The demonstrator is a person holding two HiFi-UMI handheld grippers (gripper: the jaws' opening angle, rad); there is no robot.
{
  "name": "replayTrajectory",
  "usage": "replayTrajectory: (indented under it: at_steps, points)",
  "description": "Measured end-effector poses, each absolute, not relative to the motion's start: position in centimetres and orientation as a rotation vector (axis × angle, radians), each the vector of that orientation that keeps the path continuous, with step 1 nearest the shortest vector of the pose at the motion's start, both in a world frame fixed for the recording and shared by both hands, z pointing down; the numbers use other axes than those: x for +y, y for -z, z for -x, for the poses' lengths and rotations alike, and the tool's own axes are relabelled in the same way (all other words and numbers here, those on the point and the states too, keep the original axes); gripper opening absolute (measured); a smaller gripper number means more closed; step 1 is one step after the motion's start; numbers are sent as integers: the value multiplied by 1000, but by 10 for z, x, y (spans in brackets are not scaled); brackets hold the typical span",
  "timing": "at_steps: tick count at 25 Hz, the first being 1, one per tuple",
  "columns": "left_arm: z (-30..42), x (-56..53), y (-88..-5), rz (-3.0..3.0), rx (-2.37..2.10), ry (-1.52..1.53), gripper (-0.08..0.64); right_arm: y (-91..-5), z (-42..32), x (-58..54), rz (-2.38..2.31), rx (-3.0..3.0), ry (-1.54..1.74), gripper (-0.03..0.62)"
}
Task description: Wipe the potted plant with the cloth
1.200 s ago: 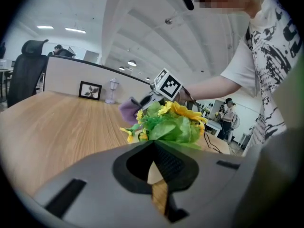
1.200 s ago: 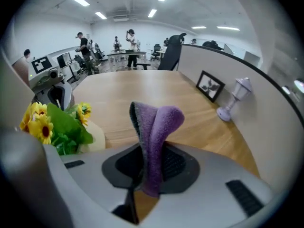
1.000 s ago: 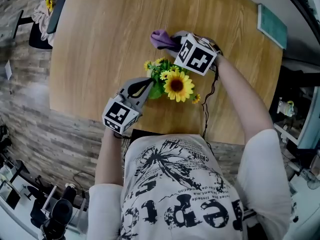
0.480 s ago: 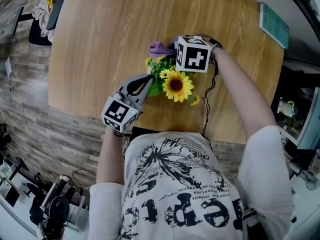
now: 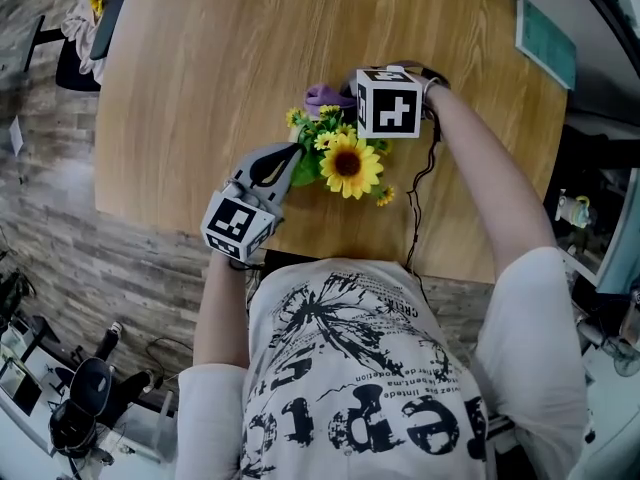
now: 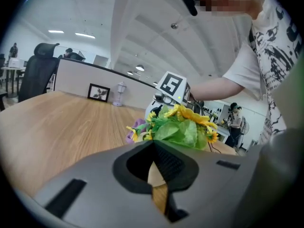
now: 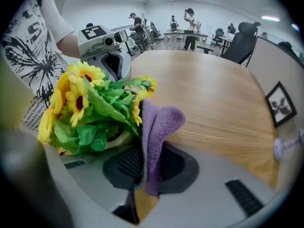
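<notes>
Peeking from the right tool, cloth is half-hidden.

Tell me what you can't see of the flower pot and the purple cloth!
- Pot: head view, wholly under the flowers; right gripper view, only a pale sliver below the leaves.
- Cloth: head view, mostly behind the right gripper's marker cube; only a purple edge shows.
- Picture frame: left gripper view, too small to tell its picture.

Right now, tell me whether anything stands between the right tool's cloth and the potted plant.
Nothing visible does. The purple cloth clamped in the right tool sits right beside the potted plant, seemingly touching its leaves.
</notes>
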State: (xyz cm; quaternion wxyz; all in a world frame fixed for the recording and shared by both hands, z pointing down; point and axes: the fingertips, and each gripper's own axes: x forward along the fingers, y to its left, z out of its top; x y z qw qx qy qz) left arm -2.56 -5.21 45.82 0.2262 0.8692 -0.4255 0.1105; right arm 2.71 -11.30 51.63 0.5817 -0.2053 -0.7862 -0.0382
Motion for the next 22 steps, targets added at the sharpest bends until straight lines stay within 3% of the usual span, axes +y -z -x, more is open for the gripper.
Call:
replayTrajectory:
  at_steps: [22]
  points:
    - [24,-53,-460,-2400,-1254,-405,2,-521,-98,-75,247,-1909,-160,73]
